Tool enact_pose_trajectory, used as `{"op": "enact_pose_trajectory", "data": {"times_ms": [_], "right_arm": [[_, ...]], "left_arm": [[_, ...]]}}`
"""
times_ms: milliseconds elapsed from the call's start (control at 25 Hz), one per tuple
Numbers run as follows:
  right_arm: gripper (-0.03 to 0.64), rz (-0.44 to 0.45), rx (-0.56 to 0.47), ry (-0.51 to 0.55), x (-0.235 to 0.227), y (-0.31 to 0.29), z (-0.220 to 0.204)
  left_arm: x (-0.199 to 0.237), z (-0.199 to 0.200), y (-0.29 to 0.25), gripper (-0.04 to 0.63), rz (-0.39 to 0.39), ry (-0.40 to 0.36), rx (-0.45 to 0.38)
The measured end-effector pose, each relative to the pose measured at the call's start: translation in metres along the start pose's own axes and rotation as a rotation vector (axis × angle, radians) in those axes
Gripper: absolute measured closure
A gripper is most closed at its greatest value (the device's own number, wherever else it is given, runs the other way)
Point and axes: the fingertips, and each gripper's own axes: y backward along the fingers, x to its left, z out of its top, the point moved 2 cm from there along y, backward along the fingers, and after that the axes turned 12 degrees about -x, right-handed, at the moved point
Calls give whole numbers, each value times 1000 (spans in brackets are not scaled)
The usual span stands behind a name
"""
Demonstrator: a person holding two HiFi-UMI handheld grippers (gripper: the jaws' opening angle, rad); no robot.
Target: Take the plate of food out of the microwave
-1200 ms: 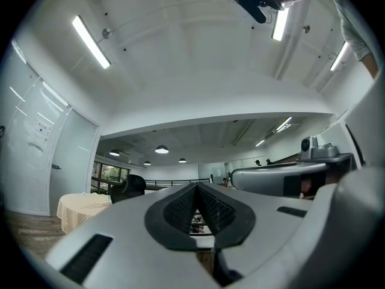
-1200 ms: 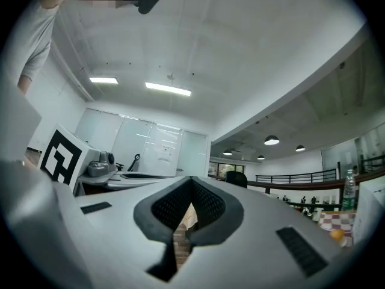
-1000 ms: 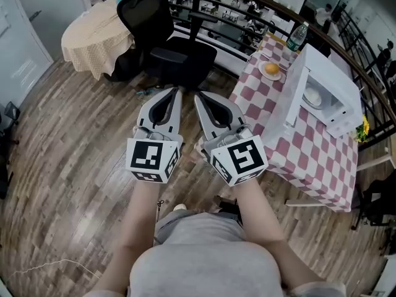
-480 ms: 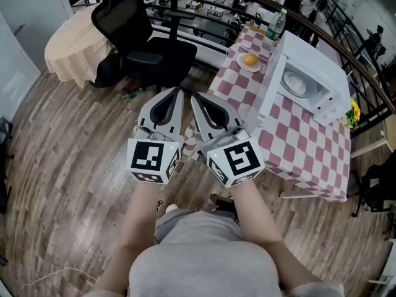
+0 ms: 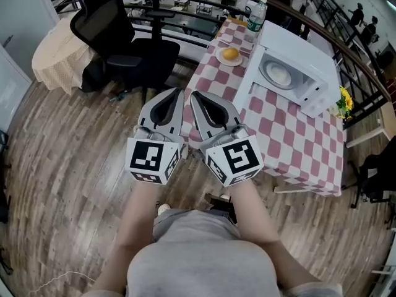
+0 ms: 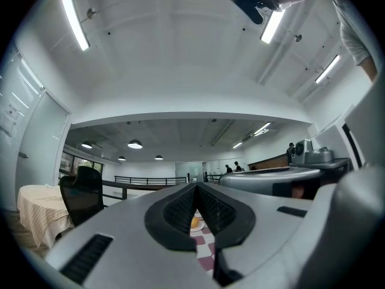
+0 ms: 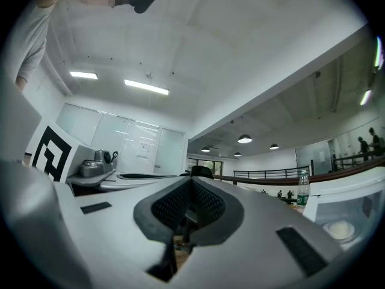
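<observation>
A white microwave (image 5: 312,64) stands on a table with a red-and-white checked cloth (image 5: 297,144), its door (image 5: 246,96) swung open toward me. Inside it sits a white plate of pale food (image 5: 279,75), which the right gripper view also catches as a plate (image 7: 340,229) at the far right. My left gripper (image 5: 176,94) and right gripper (image 5: 195,96) are held side by side in front of my body, short of the table and pointing toward it. Both are shut, with nothing between the jaws (image 6: 196,188) (image 7: 192,182).
A small plate with an orange (image 5: 230,55) and a water bottle (image 5: 255,14) stand at the table's far end. A black office chair (image 5: 124,48) and a round beige-clothed table (image 5: 52,54) are at the left. Yellow flowers (image 5: 343,101) sit beyond the microwave. A railing runs behind.
The table and microwave have slid left and nearer in the head view as I walk toward them. Both grippers keep the same pose and stay shut.
</observation>
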Motion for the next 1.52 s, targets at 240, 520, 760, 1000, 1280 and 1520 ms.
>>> {"op": "enact_pose_trajectory", "data": {"times_ms": [240, 520, 760, 1000, 1280, 1520], "right_arm": [[595, -13, 13, 5, -36, 22, 3], [595, -41, 44, 15, -79, 53, -5], [595, -87, 48, 19, -119, 77, -5], [595, -111, 58, 20, -153, 107, -3], [595, -135, 70, 24, -191, 144, -1], [595, -180, 77, 37, -220, 170, -1]], "left_arm": [[-39, -11, -29, 594, -47, -7, 17], [-85, -25, -57, 594, -81, 16, 23], [-122, -33, -79, 594, -106, 26, 19], [-162, -39, -99, 594, -138, 34, 15], [-210, -55, -122, 594, -159, 44, 20], [-243, -70, -137, 594, -191, 68, 38]]}}
